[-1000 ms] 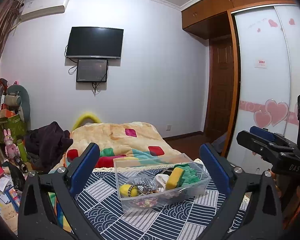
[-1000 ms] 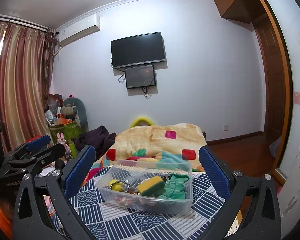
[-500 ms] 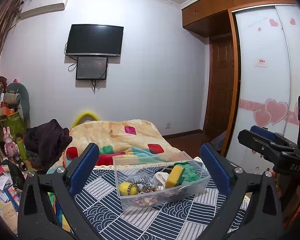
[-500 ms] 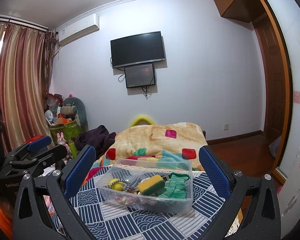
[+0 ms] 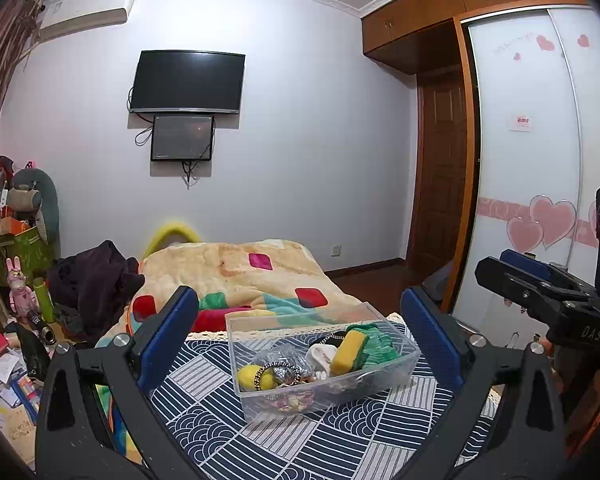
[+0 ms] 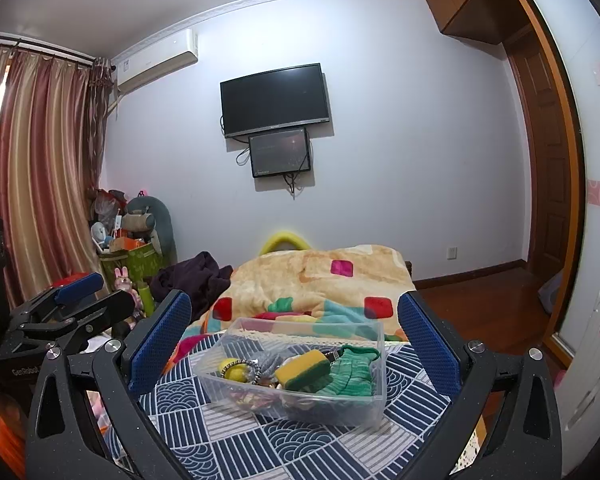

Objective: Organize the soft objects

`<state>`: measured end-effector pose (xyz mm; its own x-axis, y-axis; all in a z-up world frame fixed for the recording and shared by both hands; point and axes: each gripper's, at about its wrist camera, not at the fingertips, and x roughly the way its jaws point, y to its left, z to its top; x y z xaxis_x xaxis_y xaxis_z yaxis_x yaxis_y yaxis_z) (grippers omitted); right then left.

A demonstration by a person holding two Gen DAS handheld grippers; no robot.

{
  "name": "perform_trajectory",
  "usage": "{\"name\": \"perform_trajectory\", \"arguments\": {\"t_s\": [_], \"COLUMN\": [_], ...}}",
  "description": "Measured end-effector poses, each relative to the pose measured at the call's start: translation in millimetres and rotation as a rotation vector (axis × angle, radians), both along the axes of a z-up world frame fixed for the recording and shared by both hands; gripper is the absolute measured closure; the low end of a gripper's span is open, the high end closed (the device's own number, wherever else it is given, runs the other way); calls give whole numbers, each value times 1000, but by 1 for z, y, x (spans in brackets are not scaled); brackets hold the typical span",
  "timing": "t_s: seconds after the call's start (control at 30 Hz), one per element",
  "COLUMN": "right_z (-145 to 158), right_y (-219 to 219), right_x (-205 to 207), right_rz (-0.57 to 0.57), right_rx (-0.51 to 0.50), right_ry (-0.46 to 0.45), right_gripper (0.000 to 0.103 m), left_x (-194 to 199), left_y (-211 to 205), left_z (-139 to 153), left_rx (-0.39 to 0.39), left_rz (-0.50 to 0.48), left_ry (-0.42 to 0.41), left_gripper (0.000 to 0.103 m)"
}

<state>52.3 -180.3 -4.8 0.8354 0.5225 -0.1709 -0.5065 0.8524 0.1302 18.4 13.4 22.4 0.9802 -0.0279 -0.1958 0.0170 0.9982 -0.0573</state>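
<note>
Both my grippers hover above the patterned cloth point(image 5: 204, 412), jaws spread wide, nothing held. Left gripper point(image 5: 300, 332) and right gripper point(image 6: 294, 332) each frame the clear plastic bin point(image 5: 396, 372) sitting on the cloth between the fingers, not touching it. Inside the bin: yellow-green sponge point(image 6: 306, 368), green knit sock point(image 6: 352, 372), yellow ball point(image 5: 247, 376), a chain bracelet point(image 5: 278, 372). Blanket-covered bed point(image 6: 320, 276) behind.

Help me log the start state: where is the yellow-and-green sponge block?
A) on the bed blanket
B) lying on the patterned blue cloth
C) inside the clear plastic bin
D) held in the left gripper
C: the yellow-and-green sponge block lies inside the clear plastic bin, beside a green knitted sock.
</note>
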Motion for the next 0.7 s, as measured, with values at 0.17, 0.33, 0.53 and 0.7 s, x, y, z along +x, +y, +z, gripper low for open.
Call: {"name": "perform_trajectory", "arguments": {"t_s": [0.17, 0.33, 0.53, 0.7], "right_z": [1, 2, 2, 1], "right_y": [0, 1, 1, 1], "right_x": [-1, -2, -2, -2], "right_rz": [-1, -1, 1, 0], "right_rx": [-4, -5, -1, -6], "right_ry": [-1, 0, 4, 3], "right_gripper": [0, 0, 0, 0], "left_x": [0, 1, 1, 1], "left_y": [1, 2, 2, 0], "left_z": [1, 1, 1, 0], "left_rx": [-6, -8, -15, -7], "left_rz": [-6, -10, -25, -28], "left_ry": [3, 5, 3, 5], "left_gripper": [1, 1, 1, 1]}}
